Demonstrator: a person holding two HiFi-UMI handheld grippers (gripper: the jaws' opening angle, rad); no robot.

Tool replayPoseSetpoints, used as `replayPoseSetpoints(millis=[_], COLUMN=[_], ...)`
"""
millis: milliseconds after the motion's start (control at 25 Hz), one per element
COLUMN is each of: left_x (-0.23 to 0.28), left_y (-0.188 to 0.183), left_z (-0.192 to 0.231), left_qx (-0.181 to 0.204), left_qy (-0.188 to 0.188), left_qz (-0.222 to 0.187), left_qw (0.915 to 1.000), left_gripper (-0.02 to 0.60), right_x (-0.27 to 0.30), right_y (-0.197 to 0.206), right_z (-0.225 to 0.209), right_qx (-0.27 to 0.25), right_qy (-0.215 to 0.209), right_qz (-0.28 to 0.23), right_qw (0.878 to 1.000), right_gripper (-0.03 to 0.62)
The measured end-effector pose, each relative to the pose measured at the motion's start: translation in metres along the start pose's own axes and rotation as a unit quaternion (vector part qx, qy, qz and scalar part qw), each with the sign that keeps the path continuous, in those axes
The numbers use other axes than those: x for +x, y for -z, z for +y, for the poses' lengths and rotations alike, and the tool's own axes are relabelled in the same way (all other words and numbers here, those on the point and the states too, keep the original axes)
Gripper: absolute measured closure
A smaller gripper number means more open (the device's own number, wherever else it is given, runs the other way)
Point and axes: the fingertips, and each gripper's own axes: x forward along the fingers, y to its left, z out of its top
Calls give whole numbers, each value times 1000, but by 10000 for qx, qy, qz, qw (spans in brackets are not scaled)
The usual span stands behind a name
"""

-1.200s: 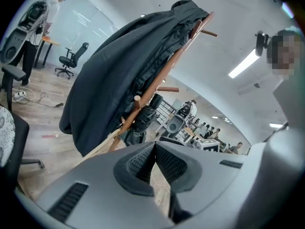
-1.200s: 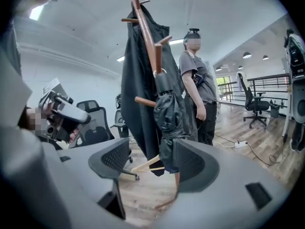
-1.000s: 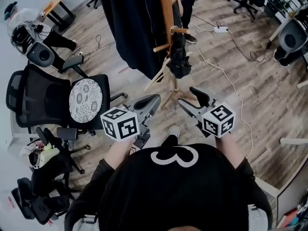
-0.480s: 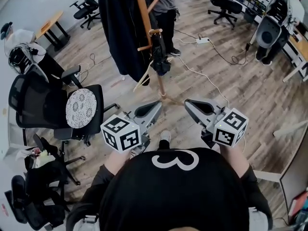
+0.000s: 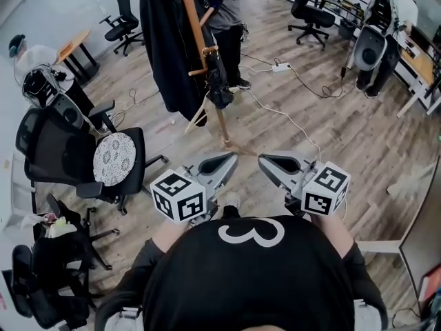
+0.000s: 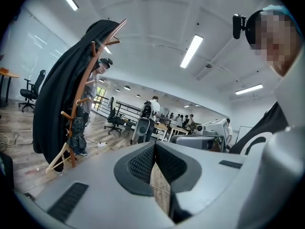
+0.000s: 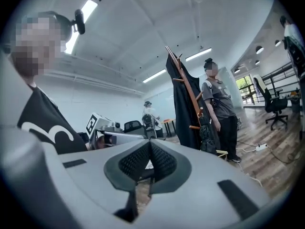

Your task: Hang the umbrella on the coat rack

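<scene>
The folded black umbrella [image 5: 218,85] hangs from a peg of the wooden coat rack [image 5: 193,21], apparently by its handle loop, well apart from the left gripper [image 5: 229,159] and right gripper [image 5: 266,160], both closed and empty.

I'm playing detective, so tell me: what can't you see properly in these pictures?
- Head view: how the umbrella hooks onto the coat rack is too small to tell.
- Head view: the bystander behind the rack loses the head to the top edge.
- Right gripper view: the rack's feet hide behind the right tongs.
</scene>
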Motion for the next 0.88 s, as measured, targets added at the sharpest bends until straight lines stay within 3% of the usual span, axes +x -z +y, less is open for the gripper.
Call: replayPoseSetpoints(millis=[280,880], left_x=[3,4], left_y=[2,22], left_z=[-23,-26], left_qx=[121,42], left_qy=[63,34], left_qz=[131,368], left_qw=[9998,9993], left_gripper=[566,566], right_x=[-15,-24], right_y=[4,20], right_z=[3,3], right_qx=[29,536], right_qy=[118,36], right_qz=[52,-1], right_qw=[9999,9986], right_gripper=[568,568])
